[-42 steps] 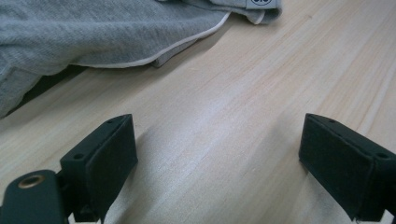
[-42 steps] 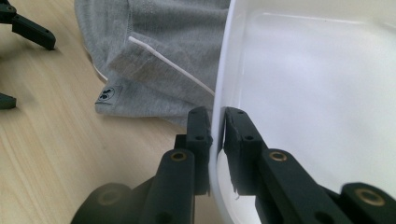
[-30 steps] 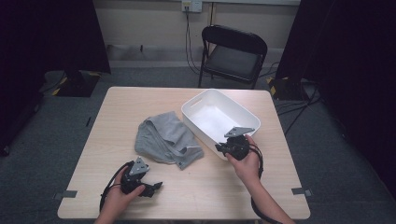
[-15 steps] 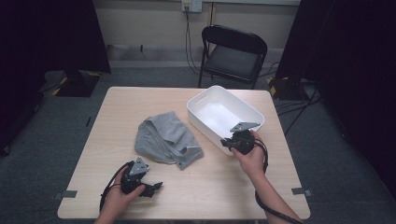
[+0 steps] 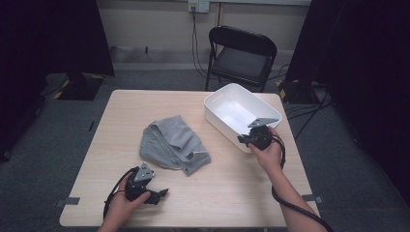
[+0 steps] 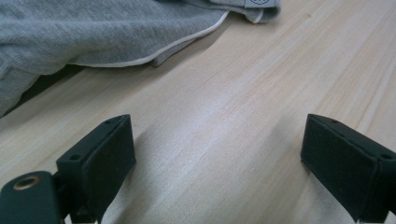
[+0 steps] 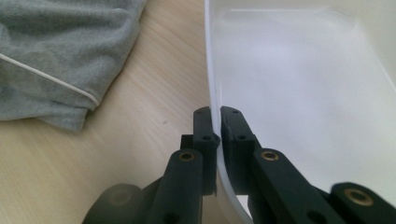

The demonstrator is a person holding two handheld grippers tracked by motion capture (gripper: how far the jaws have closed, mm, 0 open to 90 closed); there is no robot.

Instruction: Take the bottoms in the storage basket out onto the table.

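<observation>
**Right gripper clamped on the tub's rim; left gripper wide and idle**

The left gripper [image 5: 162, 193] lay low over the table [image 5: 232, 193], near its front edge, held in the person's left hand [image 5: 123, 200]. Its jaws stood wide apart with nothing between them; in the left gripper view only bare wood showed in the gap of the left gripper [image 6: 219, 154]. A cable looped out behind it.

Ahead of that gripper and a little to its right lay the cloth [image 5: 171, 142], a grey garment crumpled in a loose heap. In the left gripper view the cloth [image 6: 93, 32] filled the far side, its pale hem edge nearest the jaws but apart from them. No pad touched it.

Farther right stood the tub [image 5: 227, 113], a white, shallow, rounded-corner bin set askew on the table's far right part. It looked empty inside. The cloth lay to the left of it, near but with a strip of wood between.

The right gripper [image 5: 241, 140] sat at the tub's near rim, carried by the right hand [image 5: 268, 154], with its grey plate on top and its cable trailing back along the forearm. In the right gripper view the right gripper [image 7: 217, 123] had its jaws drawn narrow, one pad outside the tub wall and one inside, both pressed on the thin white rim. From that gripper the tub's [image 7: 299, 84] floor spread ahead and to its right, and the cloth [image 7: 56, 56] lay off to its left, well clear of the jaws.
</observation>
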